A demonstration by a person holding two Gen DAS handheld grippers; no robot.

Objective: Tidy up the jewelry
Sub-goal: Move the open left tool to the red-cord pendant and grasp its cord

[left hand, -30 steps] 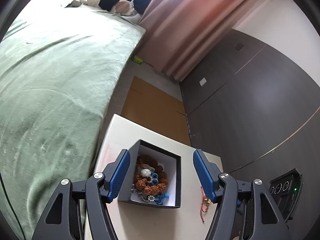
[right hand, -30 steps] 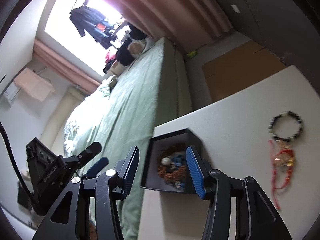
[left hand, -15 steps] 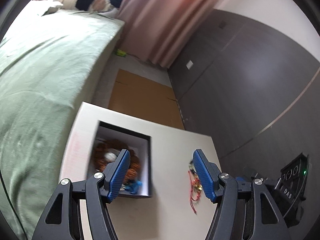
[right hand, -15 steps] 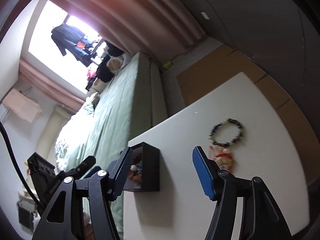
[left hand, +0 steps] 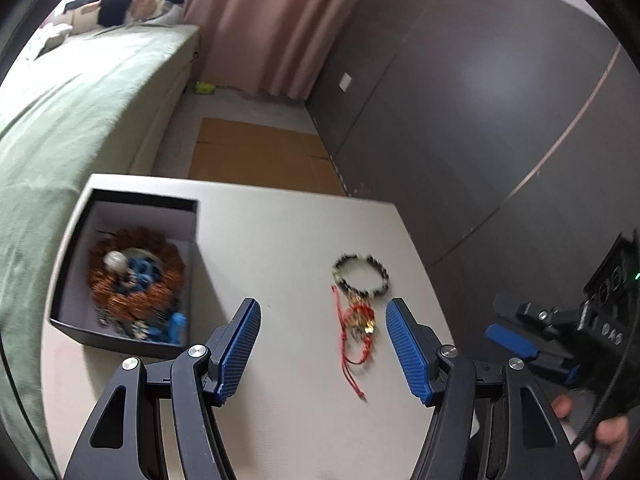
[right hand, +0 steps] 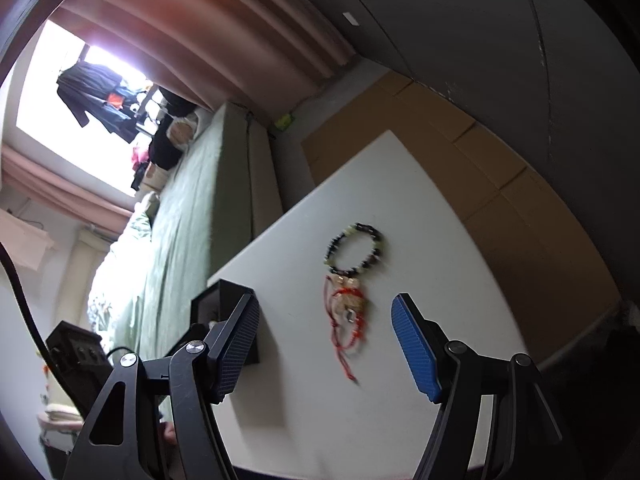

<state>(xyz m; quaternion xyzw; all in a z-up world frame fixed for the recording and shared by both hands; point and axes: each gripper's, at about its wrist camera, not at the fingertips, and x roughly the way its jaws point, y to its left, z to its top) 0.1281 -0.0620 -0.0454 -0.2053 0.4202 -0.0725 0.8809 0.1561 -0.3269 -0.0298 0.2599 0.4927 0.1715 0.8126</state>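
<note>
A black open box [left hand: 80,322] with a white lining holds a brown bead bracelet [left hand: 136,272] and blue pieces; it stands on the left of a white table [left hand: 280,240]. A dark and pale bead bracelet [left hand: 361,276] and a red cord bracelet with gold charms [left hand: 356,326] lie on the table to the right. My left gripper [left hand: 322,346] is open and empty, above the table just in front of the red cord bracelet. My right gripper [right hand: 326,346] is open and empty, near the red cord bracelet [right hand: 346,312] and the bead bracelet [right hand: 354,250]; the box [right hand: 224,304] is at its left finger.
A bed with a green cover [left hand: 60,120] runs along the table's left side. Flat cardboard [left hand: 260,156] lies on the floor beyond the table. A dark wall [left hand: 480,100] stands to the right. The right gripper's body [left hand: 560,344] shows at the right edge.
Both grippers have swung right, away from the box. The two loose bracelets now sit between their fingers. Both stay open.
</note>
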